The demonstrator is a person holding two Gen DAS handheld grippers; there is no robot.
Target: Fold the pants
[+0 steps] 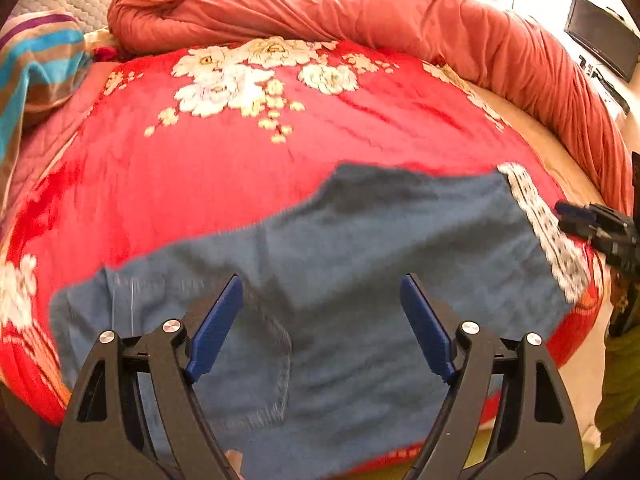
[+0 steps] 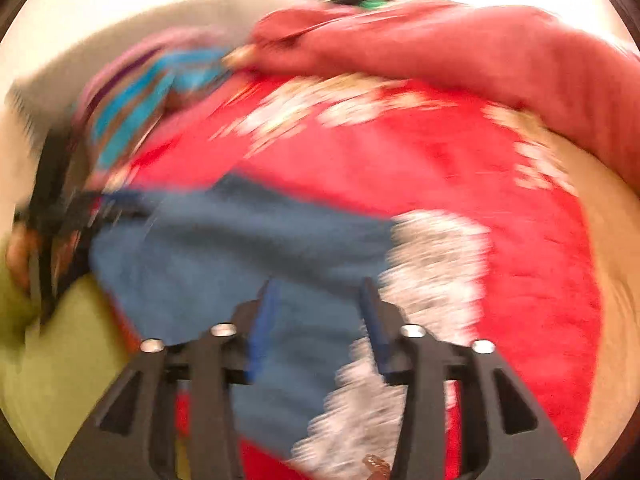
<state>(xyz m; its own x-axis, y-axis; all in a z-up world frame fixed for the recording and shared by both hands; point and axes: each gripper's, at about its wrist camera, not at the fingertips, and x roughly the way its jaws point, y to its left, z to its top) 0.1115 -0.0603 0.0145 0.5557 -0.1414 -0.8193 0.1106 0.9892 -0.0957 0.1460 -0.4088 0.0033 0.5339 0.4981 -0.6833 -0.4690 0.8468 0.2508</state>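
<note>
Both open tongs (image 1: 322,328) hover above pants (image 1: 360,240).

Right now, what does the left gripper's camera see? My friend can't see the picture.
Blue pants lie on a red flowered blanket, with the open left gripper above them, holding nothing. The right gripper shows at the right edge by the pants' white patterned hem.

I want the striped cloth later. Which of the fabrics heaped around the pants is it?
The striped cloth at the left wrist view's far left; the coral quilt bunched behind is plain.

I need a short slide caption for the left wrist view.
Open left gripper above blue pants on red floral blanket.
</note>
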